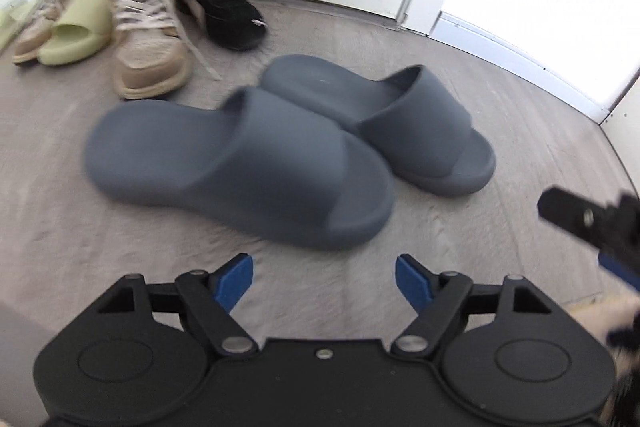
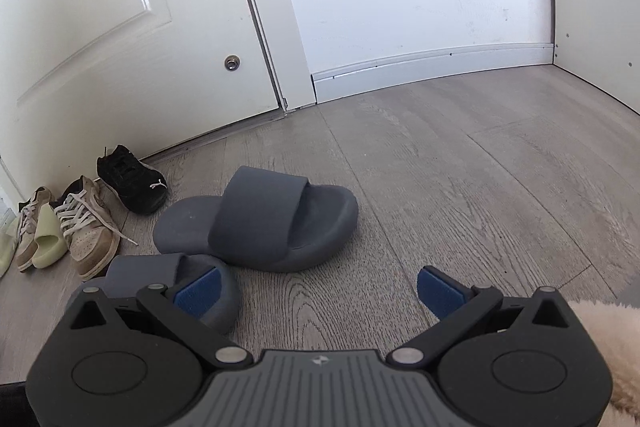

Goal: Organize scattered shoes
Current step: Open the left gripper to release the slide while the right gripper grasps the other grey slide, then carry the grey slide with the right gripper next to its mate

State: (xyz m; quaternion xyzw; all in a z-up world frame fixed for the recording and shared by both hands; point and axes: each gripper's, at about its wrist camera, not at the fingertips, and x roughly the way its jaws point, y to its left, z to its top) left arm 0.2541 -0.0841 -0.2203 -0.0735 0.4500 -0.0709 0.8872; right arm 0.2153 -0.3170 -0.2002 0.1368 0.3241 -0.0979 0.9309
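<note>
**Shoes part-sorted, grey slides loose in mid-floor**

Shoes line the wall at far left: a pale green slide (image 1: 76,27) wedged between two tan sneakers, the nearer tan sneaker (image 1: 148,43) trailing a loose lace, then a black sneaker (image 1: 224,7) by the door (image 2: 120,27). Right of that row, out on the wood floor (image 2: 460,167), lie the two grey slides: the near grey slide (image 1: 240,163) just ahead of the left tongs (image 1: 324,277), and the far grey slide (image 1: 380,123) touching or overlapping it. Further right, the right tongs (image 2: 320,291) hover above the floor.

Both tongs stand apart and hold nothing.

Judged risks: the slides sit so close that closing on one may drag or flip the other. The thick, rounded foam could slip from a shallow pinch on the sole edge; the strap looks the surer hold. Carrying a slide low into the row could snag the trailing lace and pull that sneaker askew.
</note>
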